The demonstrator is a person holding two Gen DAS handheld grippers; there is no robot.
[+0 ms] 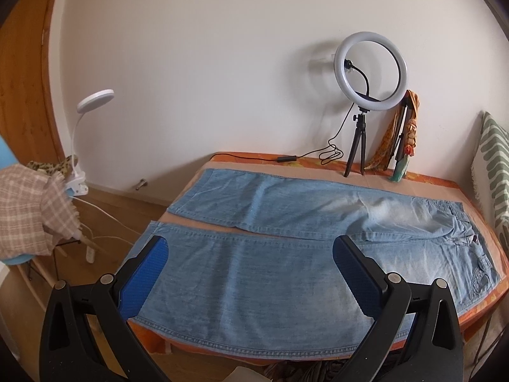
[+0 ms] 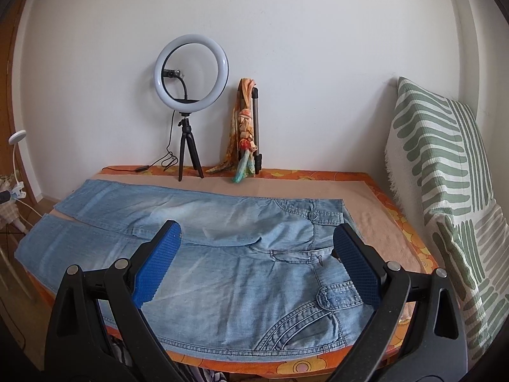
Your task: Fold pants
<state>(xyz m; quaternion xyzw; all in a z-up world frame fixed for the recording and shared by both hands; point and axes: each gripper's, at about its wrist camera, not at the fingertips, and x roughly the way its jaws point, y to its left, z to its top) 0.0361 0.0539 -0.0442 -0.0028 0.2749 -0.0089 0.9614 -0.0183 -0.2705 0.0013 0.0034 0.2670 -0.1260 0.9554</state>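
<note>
We see the pants (image 2: 222, 254), faded blue denim, spread flat across the tabletop (image 2: 375, 197) with both legs apart. Soft, fairly heavy cloth, we judge; best pinched at hems and waistband. Our left claw (image 1: 251, 248) and right claw (image 2: 257, 235) hover above it, both wide and empty.

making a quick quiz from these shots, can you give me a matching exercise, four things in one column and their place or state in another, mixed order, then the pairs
Things:
1. jeans
2. ring light
3. striped cushion
4. left gripper

Places or states:
A. stands on a small tripod by the wall
B. open, holding nothing
C. spread flat on the table, legs apart
D. leans upright at the table's right end

Pairs: 1-C, 2-A, 3-D, 4-B
</note>
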